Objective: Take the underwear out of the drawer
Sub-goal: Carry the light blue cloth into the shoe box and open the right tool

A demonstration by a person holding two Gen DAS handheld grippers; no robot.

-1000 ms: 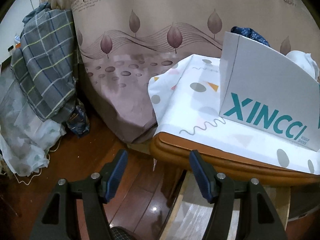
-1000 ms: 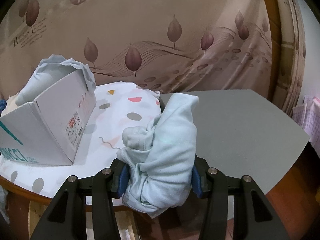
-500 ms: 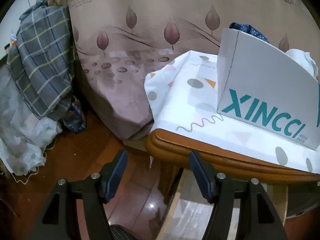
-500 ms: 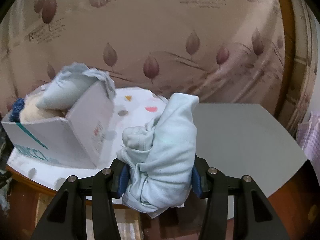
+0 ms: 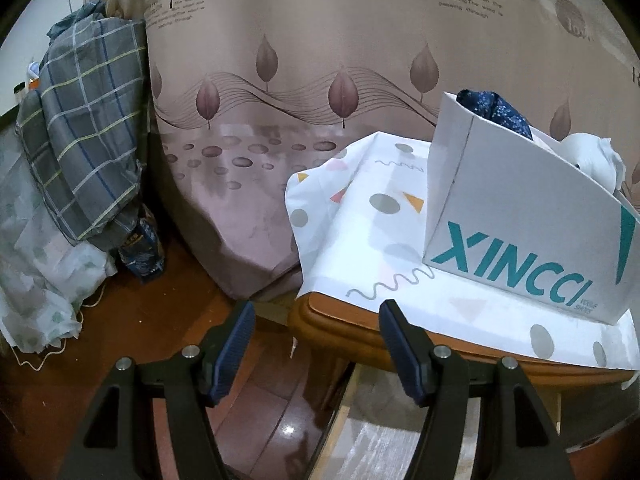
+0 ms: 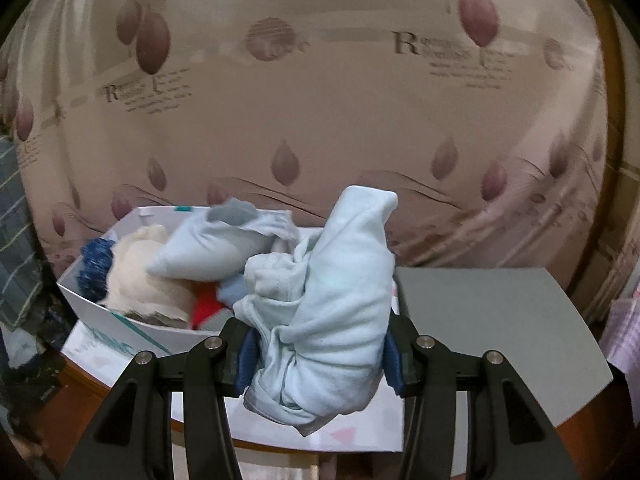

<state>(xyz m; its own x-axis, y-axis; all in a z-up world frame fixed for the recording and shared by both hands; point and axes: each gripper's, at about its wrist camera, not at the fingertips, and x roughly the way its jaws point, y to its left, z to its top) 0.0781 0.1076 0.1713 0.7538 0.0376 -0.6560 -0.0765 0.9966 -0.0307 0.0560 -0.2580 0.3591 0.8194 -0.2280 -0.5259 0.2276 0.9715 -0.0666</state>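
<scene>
Underwear (image 6: 324, 312), pale blue and bunched, sits clamped between the right gripper (image 6: 318, 354) pads, bulging above and below them, held up just in front of the white box (image 6: 120, 320). Box stands on a patterned cloth (image 5: 360, 248); inside it are more rolled garments: cream, blue, a red scrap. Its near wall is partly hidden behind the bundle. Left gripper (image 5: 316, 344), left of the box by the table edge (image 5: 340, 328), stands open and holds nothing. Background curtain blurred.
</scene>
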